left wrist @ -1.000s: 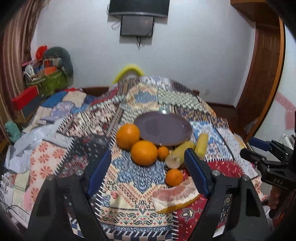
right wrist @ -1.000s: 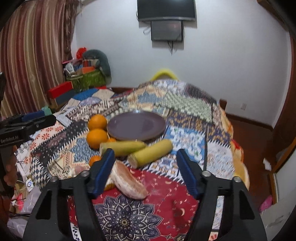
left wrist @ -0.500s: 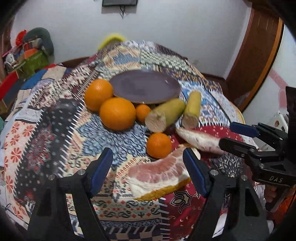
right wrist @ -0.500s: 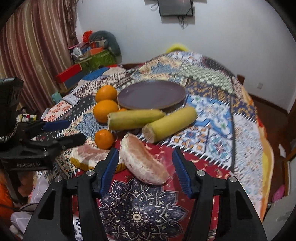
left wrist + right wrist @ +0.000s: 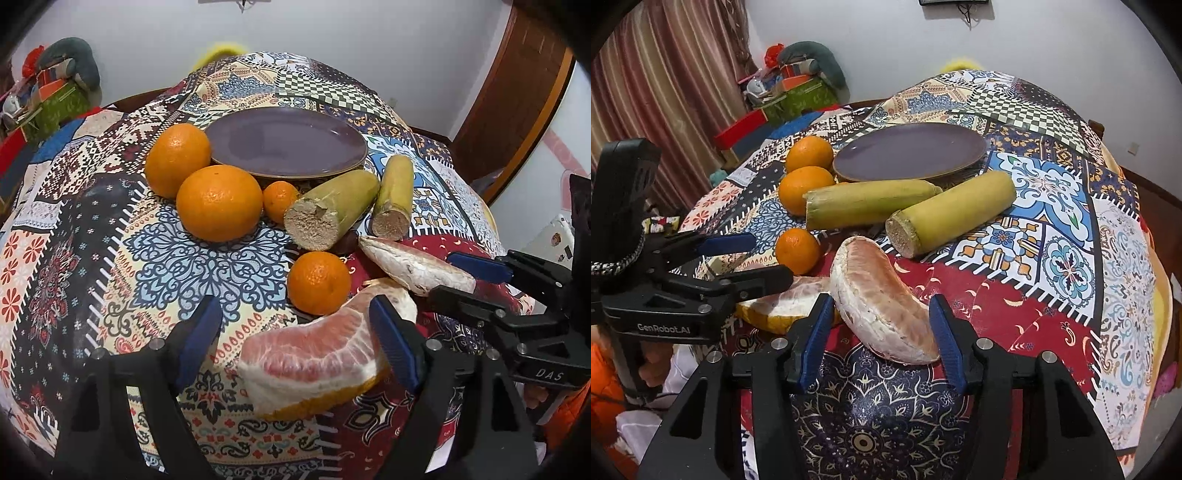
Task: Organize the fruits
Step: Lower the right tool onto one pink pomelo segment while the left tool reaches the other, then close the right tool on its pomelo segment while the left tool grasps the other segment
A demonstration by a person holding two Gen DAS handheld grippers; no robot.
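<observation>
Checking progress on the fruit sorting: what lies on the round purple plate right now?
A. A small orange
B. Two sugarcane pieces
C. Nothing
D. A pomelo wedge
C: the round purple plate is bare; the oranges and the two yellow-green sugarcane pieces lie on the patterned cloth beside it, the peeled pomelo wedges nearer the grippers.

Glossy purple plate (image 5: pixel 284 147), dimpled shiny orange peel (image 5: pixel 219 202), fibrous matt cane ends (image 5: pixel 313 225), patterned cloth-covered surface (image 5: pixel 177 266), pithy pomelo wedge (image 5: pixel 314 358).
</observation>
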